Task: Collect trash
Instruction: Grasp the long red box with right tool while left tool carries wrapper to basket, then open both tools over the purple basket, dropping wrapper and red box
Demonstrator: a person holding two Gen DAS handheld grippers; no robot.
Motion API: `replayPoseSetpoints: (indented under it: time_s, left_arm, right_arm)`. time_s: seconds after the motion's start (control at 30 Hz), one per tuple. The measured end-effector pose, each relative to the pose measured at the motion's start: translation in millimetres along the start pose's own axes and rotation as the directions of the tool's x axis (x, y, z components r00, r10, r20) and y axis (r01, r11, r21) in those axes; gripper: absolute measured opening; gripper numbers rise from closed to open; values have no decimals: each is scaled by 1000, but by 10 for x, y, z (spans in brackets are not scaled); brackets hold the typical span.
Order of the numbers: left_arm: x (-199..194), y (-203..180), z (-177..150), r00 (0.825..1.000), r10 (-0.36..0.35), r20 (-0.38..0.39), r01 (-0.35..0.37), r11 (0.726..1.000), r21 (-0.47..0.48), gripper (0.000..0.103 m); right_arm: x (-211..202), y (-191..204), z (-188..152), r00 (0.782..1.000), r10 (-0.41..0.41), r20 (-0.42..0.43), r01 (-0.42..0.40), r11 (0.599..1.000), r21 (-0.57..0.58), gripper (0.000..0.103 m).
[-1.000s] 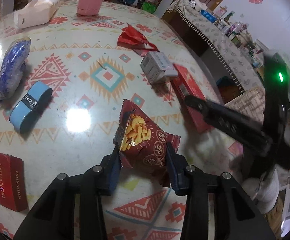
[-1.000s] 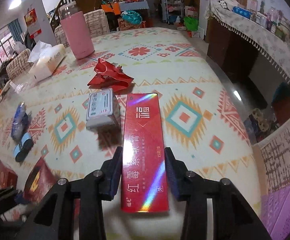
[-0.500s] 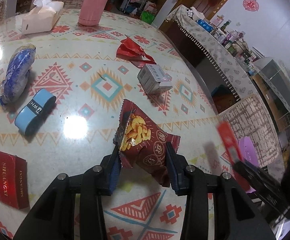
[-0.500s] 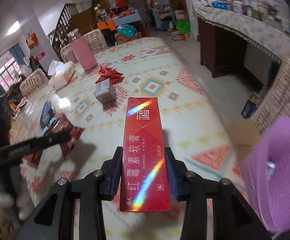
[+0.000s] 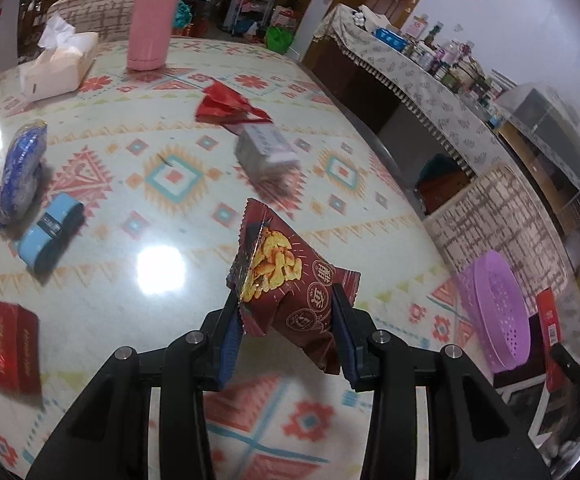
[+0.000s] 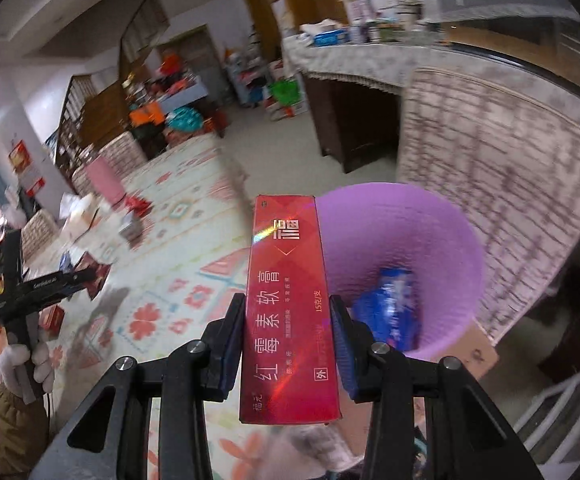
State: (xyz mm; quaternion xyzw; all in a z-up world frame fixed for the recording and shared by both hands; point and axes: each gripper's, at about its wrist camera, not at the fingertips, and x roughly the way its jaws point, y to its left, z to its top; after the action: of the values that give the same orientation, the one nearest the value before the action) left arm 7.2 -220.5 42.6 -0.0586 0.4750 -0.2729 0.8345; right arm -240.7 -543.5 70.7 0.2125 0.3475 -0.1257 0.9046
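Having swung off the worktop (image 5: 330,128) within the last second, our right gripper (image 6: 287,344), jaws clamped on the red carton (image 6: 287,300), now hangs beside the purple bin (image 6: 442,240), ready for release, while the left gripper (image 5: 285,336) grips the snack bag (image 5: 285,280) above the worktop.

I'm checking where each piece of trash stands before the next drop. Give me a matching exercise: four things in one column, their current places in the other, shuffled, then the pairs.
Things:
1. snack bag
2. long red box
3. blue wrapper
4. crumpled red paper

Places:
A. lying inside the purple basket
B. clamped in the right hand-held gripper, beside the basket's rim
C. lying on the table near the pink bottle
D. clamped in the left hand-held gripper, above the table

Pairs: 1-D, 2-B, 3-A, 4-C
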Motion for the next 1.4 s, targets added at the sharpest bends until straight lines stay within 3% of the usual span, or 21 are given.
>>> replayPoseSetpoints:
  time_s: [0.3,0.57,0.87,1.1,1.17,1.23,1.4]
  left_arm:
    - [37,-840,-48,998,-42,-41,47,991,125,40]
    - [365,-1865,0,984,-134,-114,158,959,234,40]
    - [737,-2711,-3,972,-156,-173,207,922,328,40]
    - [948,-2975,28,966,-151,-211,216,917,334,43]
    - [931,-2985,18,965,-156,-212,222,916,334,48]
    - [861,-2961,-14,971,-147,-189,207,914,351,63]
    - [710,-2758,-72,979,-134,-155,180,925,335,75]
  right_arm:
    - [-21,-515,-127,999,36,20,-38,995,89,44]
    - [18,-841,-72,998,51,48,-57,988,142,44]
    - [71,-1089,62,997,45,63,-55,984,170,44]
    - [242,-1209,237,997,43,65,-55,979,197,46]
    - [284,-1227,280,997,49,62,-61,976,211,53]
    - [276,-1213,300,996,50,72,-64,975,212,58]
    - [249,-1151,257,995,58,75,-72,977,202,62]
